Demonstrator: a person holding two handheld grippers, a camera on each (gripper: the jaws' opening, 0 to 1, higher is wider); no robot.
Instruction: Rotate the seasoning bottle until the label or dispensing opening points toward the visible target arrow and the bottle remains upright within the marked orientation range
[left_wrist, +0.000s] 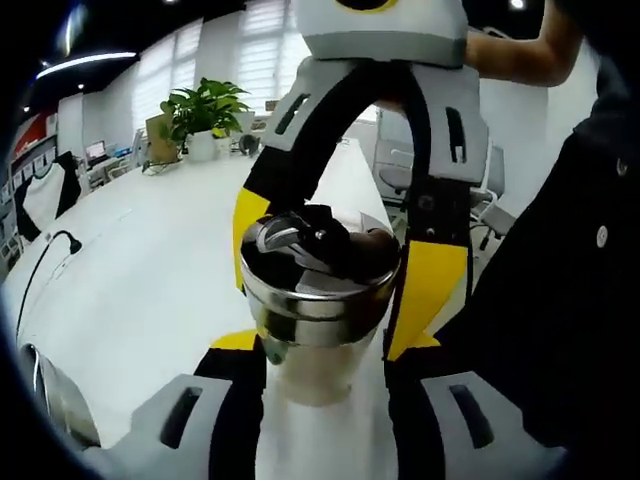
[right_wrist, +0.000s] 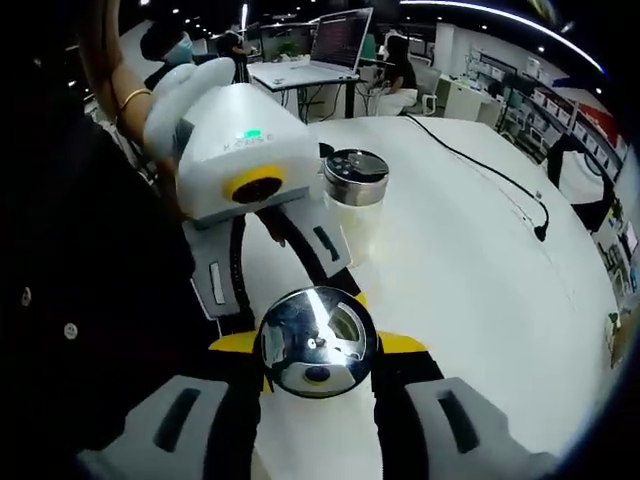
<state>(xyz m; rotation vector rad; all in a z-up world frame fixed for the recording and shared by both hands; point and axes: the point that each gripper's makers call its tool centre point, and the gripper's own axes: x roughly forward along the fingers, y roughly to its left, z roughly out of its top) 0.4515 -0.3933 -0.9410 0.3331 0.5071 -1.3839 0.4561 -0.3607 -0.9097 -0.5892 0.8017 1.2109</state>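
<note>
In the left gripper view, a black cable (left_wrist: 45, 262) crosses the white table (left_wrist: 150, 290) at far left, with a potted plant (left_wrist: 205, 115) behind. At centre stands the seasoning bottle (left_wrist: 320, 300), upright, clasped from both sides: the left gripper (left_wrist: 322, 345) holds its body, the right gripper (left_wrist: 340, 262) its steel cap. In the right gripper view, a second lidded jar (right_wrist: 356, 185) stands just behind; a laptop (right_wrist: 340, 42) sits farther off.

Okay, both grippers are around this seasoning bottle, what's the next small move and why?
Probably a small twist about the vertical axis. The seasoning bottle stands upright on the white table, the left gripper at its body and the right gripper at its metal cap. No target arrow is visible, so turn slowly.
</note>
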